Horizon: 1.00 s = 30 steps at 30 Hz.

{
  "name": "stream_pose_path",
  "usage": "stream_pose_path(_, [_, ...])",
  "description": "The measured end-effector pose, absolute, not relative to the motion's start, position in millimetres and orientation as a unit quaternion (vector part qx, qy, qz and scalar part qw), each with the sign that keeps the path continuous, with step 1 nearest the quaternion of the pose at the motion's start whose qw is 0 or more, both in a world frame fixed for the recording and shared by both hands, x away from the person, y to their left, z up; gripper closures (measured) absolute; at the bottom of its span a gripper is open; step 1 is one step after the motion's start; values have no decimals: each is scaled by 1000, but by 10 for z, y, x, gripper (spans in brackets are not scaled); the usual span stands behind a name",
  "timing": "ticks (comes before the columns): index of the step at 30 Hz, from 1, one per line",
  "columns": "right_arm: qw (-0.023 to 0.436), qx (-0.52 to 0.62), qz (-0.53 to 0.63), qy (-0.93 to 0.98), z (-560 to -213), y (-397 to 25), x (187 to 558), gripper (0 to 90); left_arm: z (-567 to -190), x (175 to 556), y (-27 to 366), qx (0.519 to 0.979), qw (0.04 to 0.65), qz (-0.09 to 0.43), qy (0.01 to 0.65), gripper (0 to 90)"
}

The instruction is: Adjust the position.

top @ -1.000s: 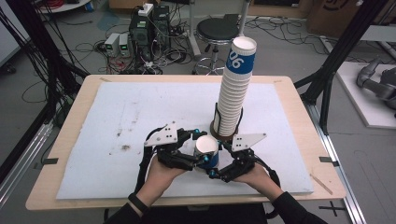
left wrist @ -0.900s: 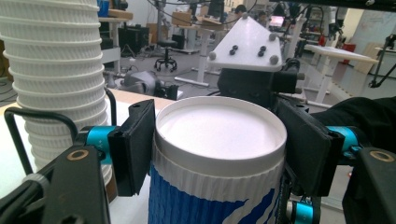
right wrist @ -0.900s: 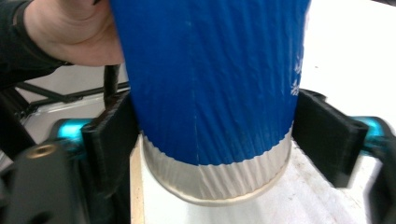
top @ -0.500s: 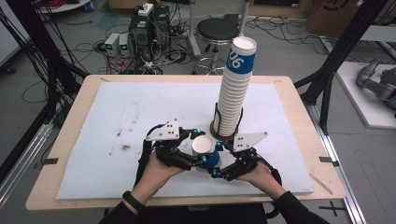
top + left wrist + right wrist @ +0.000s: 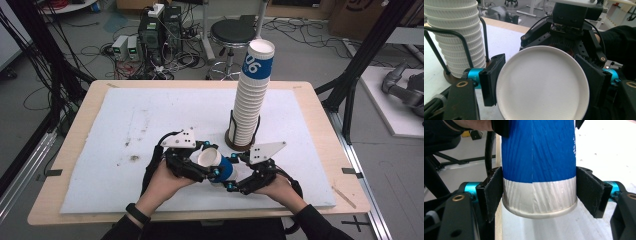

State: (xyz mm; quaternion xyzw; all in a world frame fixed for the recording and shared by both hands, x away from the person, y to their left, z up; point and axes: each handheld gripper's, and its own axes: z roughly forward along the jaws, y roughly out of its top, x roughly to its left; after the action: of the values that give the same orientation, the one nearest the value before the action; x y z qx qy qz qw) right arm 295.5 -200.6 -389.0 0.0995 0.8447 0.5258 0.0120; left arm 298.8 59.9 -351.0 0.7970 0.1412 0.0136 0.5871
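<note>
A paper cup (image 5: 220, 166) with a blue wall and a white band at its base lies on its side just above the white board, held between both hands. My left gripper (image 5: 202, 167) is shut on its rim end; in the left gripper view the white inside of the cup (image 5: 541, 85) faces me between the two pads. My right gripper (image 5: 235, 177) is shut on the base end, where the cup (image 5: 539, 165) sits with a pad touching each side. The right gripper's body (image 5: 574, 22) shows behind the cup.
A tall stack of the same cups (image 5: 251, 95) stands upright in a black wire holder (image 5: 239, 142) just beyond the grippers, and also appears as the stack (image 5: 454, 37). The white board (image 5: 140, 115) covers the wooden table (image 5: 70, 150). Floor clutter and a stool (image 5: 235, 32) lie beyond.
Both grippers and the cup have drifted slightly to the left. The hold on the cup looks the same.
</note>
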Motion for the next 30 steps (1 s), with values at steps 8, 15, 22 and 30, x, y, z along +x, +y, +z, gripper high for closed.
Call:
stream_pose_path(8, [-1, 106, 537, 837, -3891, -2032, 2952, 270, -3488, 2978, 584, 789, 598, 14, 140, 292])
stream_pose_path(15, [-12, 108, 542, 834, -3904, -2012, 2955, 216, -3482, 2970, 545, 783, 607, 18, 134, 297])
stream_pose_path(22, [-15, 109, 543, 833, -3924, -1964, 2948, 194, -3476, 2942, 500, 777, 615, 30, 133, 300])
stream_pose_path(30, [-5, 108, 542, 833, -3918, -1945, 2930, 213, -3477, 2918, 469, 775, 617, 37, 129, 302])
